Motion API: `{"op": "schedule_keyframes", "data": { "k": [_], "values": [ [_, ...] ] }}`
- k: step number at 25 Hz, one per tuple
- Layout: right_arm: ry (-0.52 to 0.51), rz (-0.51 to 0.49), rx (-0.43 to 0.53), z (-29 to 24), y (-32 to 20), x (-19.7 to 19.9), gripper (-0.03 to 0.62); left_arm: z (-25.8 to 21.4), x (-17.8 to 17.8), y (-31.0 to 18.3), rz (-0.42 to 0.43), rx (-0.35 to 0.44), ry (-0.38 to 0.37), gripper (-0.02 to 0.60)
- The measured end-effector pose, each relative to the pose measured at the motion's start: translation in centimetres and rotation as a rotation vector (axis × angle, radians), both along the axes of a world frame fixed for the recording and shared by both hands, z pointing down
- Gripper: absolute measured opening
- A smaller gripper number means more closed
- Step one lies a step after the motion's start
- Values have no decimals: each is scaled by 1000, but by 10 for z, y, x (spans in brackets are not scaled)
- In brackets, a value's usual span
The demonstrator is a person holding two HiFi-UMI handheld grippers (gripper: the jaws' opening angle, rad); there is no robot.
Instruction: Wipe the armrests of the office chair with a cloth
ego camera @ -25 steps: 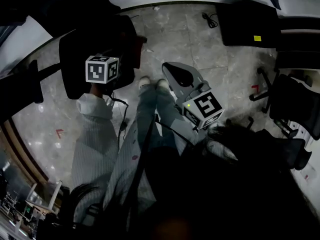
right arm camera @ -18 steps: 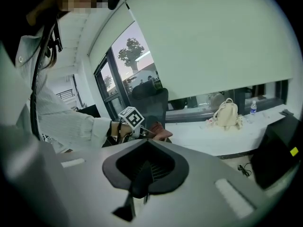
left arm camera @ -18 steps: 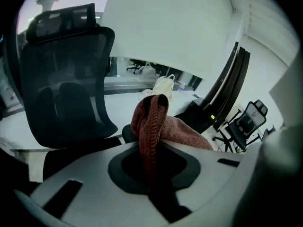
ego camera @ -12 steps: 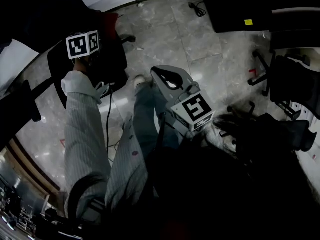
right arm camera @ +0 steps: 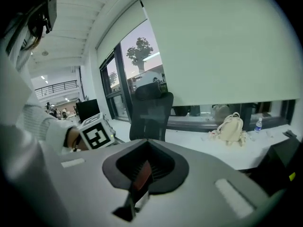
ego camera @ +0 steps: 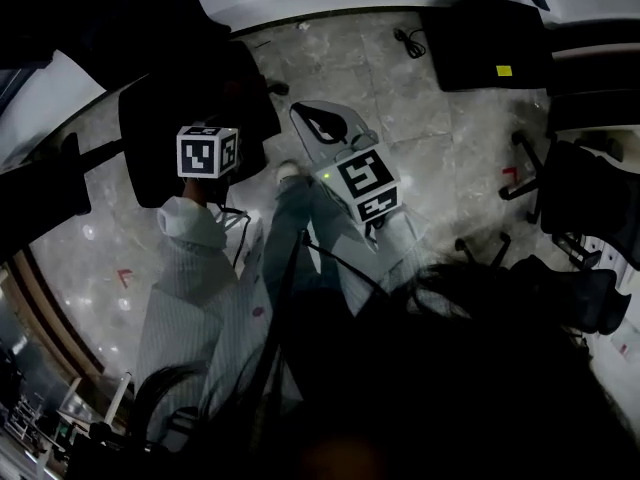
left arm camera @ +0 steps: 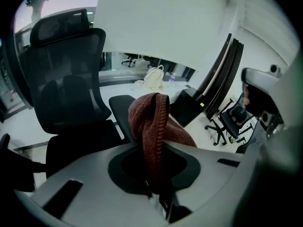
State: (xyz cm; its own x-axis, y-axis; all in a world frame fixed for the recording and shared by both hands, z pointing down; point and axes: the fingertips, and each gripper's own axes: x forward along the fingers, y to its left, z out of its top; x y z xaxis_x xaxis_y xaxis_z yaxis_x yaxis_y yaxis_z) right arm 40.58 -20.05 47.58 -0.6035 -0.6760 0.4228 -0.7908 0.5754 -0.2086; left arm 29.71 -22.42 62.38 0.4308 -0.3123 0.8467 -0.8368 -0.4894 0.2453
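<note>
My left gripper [left arm camera: 158, 195] is shut on a red-brown knitted cloth [left arm camera: 152, 126], which bunches up above the jaws. Just beyond the cloth stands the black mesh office chair [left arm camera: 66, 74], and its padded armrest [left arm camera: 119, 109] is right behind the cloth. From above, the left gripper's marker cube [ego camera: 207, 151] hovers over the dark chair [ego camera: 150, 118], hiding its jaws. My right gripper [ego camera: 305, 118] is held to the right over the floor. Its jaws [right arm camera: 136, 193] look shut with nothing between them. It points at the chair's backrest [right arm camera: 150, 110].
More black office chairs [ego camera: 585, 198] stand at the right, and a dark box [ego camera: 490, 43] sits at the far wall with a cable [ego camera: 415, 38] on the marble floor beside it. A white bag [right arm camera: 230, 126] and a bottle [right arm camera: 258, 125] rest on the window ledge.
The left gripper swung out to the chair's far side half a second ago and has come back over it. The right gripper has shifted up and left in the head view.
</note>
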Motion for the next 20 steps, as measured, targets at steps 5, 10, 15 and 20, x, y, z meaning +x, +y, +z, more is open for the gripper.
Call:
{"op": "schedule_keyframes", "data": {
  "k": [5, 10, 15, 20],
  "values": [
    [34, -62, 13, 6, -8, -16, 2, -8, 5, 45, -38, 32, -4, 41],
    [32, -89, -2, 17, 2, -31, 2, -5, -7, 30, -52, 41, -31, 41],
    [21, -67, -33, 32, 3, -26, 2, 10, -19, -32, -42, 49, -69, 41],
    [0, -1, -72, 48, -3, -6, 2, 32, -28, -102, -77, 31, -83, 43]
  ]
}}
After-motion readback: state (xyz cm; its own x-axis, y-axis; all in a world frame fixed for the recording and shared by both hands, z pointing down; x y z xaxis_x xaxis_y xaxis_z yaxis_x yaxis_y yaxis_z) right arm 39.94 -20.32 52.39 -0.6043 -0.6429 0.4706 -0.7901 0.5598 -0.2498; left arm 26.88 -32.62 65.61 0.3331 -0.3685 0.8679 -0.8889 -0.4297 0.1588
